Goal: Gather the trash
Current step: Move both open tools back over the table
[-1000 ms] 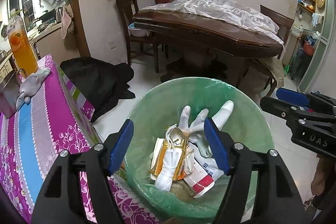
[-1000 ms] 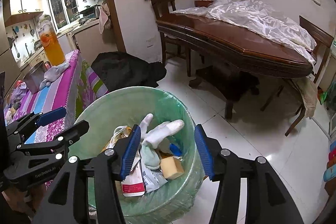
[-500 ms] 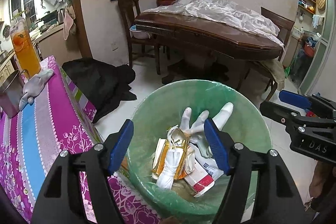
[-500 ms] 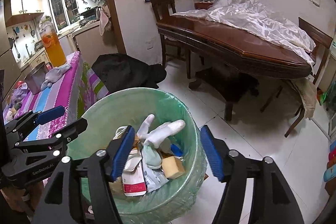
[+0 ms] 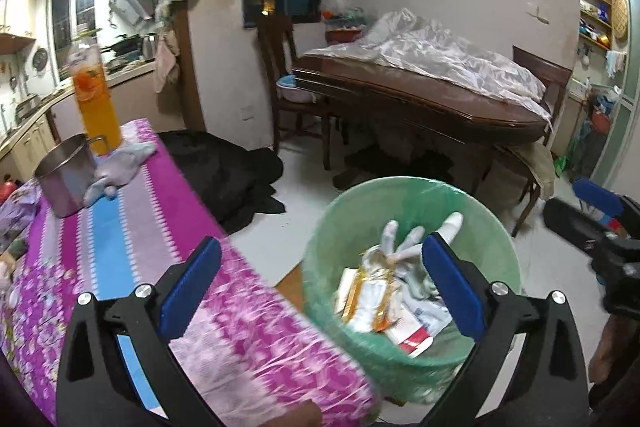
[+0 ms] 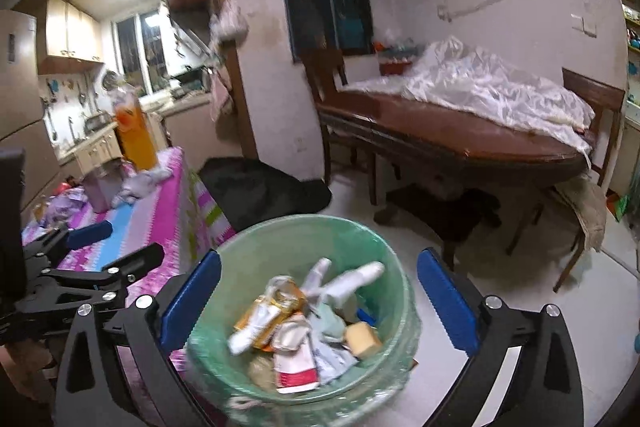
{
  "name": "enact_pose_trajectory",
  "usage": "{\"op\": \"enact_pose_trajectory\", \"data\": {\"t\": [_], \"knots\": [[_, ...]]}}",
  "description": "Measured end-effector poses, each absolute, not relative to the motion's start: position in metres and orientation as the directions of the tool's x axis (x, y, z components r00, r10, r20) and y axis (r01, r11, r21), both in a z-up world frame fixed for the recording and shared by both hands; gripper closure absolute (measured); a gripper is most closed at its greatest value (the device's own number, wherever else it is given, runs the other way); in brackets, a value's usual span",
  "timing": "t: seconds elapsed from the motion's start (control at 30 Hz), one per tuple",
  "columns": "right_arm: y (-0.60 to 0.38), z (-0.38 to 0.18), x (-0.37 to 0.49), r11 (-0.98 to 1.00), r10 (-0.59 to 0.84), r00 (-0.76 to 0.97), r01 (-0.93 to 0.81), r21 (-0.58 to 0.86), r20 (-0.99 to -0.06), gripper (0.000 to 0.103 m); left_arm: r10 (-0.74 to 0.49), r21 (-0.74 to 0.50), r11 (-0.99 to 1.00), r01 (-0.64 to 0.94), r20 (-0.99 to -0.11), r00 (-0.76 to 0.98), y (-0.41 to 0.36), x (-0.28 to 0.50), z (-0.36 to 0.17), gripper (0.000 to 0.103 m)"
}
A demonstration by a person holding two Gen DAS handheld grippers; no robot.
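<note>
A bin with a green liner (image 5: 412,195) stands on the floor beside the pink table, holding white gloves (image 5: 404,247), wrappers and packets. My left gripper (image 5: 322,245) hovers over the table edge and the bin's left rim. Its jaws are opening, with nothing between them. My right gripper (image 6: 320,257) hangs above the bin (image 6: 280,239), its jaws also opening and empty. Each gripper shows in the other's view: the right one (image 5: 600,211) at the right edge, the left one (image 6: 92,239) at the left. A pale glove (image 5: 120,167) lies on the table.
The pink striped tablecloth (image 5: 120,247) carries a metal pot (image 5: 66,175) and a tall orange drink bottle (image 5: 96,99). A black cloth heap (image 5: 228,175) lies on the floor. Behind it stand a wooden dining table (image 5: 420,107) with a white sheet and chairs.
Both grippers' jaws have spread much wider. Both have lifted and drawn back from the bin. The left view has swung left, so more of the pink table shows.
</note>
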State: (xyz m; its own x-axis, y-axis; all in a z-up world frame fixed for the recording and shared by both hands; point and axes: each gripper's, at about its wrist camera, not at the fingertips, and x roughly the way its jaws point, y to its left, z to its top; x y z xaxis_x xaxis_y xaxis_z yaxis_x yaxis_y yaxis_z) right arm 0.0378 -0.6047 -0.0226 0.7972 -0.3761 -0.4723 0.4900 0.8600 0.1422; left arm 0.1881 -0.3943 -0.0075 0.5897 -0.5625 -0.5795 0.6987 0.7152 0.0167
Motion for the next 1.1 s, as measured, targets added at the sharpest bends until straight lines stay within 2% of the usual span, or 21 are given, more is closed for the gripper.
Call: {"op": "enact_pose_trajectory", "data": {"t": [0.3,0.8,1.1], "knots": [[-0.536,-0.002,0.047,0.921,-0.298,0.864,0.372,0.117,-0.405,0.005,-0.477,0.036,0.812,0.582,-0.533,0.698,-0.322,0.197,0.012,0.006],[-0.425,0.01,0.099,0.981,-0.128,0.899,0.177,0.079,-0.418,0.005,-0.377,0.004,0.896,0.445,-0.524,0.764,-0.222,0.22,0.018,0.006],[-0.371,0.007,0.138,0.998,0.003,0.892,0.026,0.057,-0.451,0.005,-0.277,-0.009,0.943,0.332,-0.571,0.773,-0.127,0.259,0.004,0.006]]}}
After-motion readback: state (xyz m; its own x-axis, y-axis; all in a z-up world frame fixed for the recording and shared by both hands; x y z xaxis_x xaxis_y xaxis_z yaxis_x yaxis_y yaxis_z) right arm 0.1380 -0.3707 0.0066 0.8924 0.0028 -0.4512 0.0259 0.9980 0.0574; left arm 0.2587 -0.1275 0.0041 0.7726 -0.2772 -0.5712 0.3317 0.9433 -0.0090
